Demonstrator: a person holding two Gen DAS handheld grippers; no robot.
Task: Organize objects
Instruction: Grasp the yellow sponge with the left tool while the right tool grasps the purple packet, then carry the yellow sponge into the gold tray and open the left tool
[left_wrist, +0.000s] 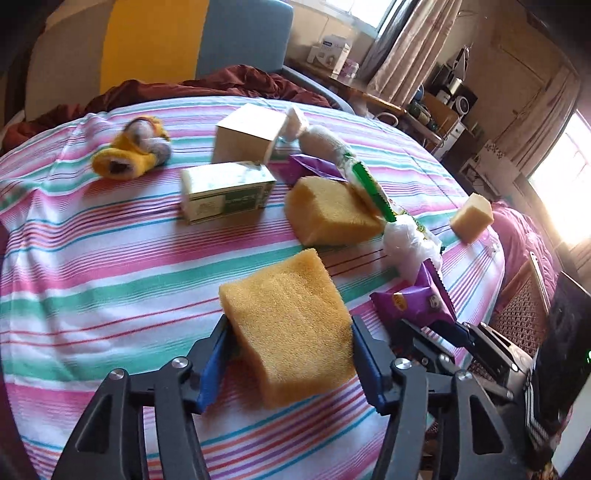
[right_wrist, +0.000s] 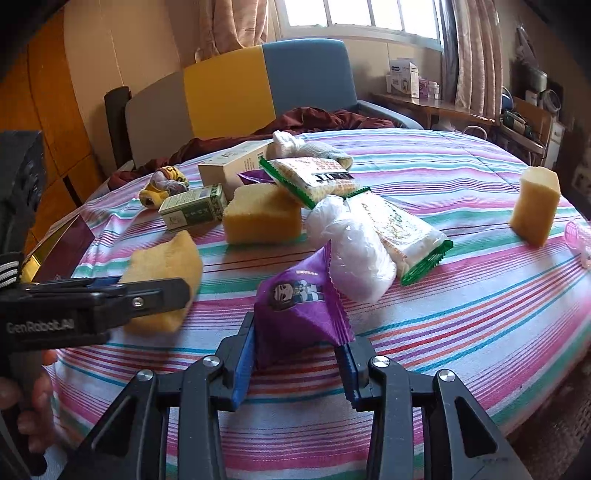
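My left gripper (left_wrist: 291, 350) is shut on a yellow sponge (left_wrist: 291, 321) and holds it just above the striped tablecloth (left_wrist: 110, 266). In the right wrist view the same sponge (right_wrist: 166, 258) sits in the left gripper (right_wrist: 159, 295) at the left. My right gripper (right_wrist: 299, 354) is shut on a purple snack packet (right_wrist: 299, 299); that packet also shows in the left wrist view (left_wrist: 413, 299). A second sponge (left_wrist: 328, 214) lies mid-table and a third sponge (left_wrist: 472, 218) stands at the right.
A green box (left_wrist: 225, 192), a white box (left_wrist: 247, 133), a yellow sock toy (left_wrist: 129, 151), a white plastic bag (right_wrist: 351, 251), two green-edged cracker packets (right_wrist: 314, 177) and a small pink item (right_wrist: 580, 236) lie on the table. A chair (right_wrist: 258, 85) stands behind it.
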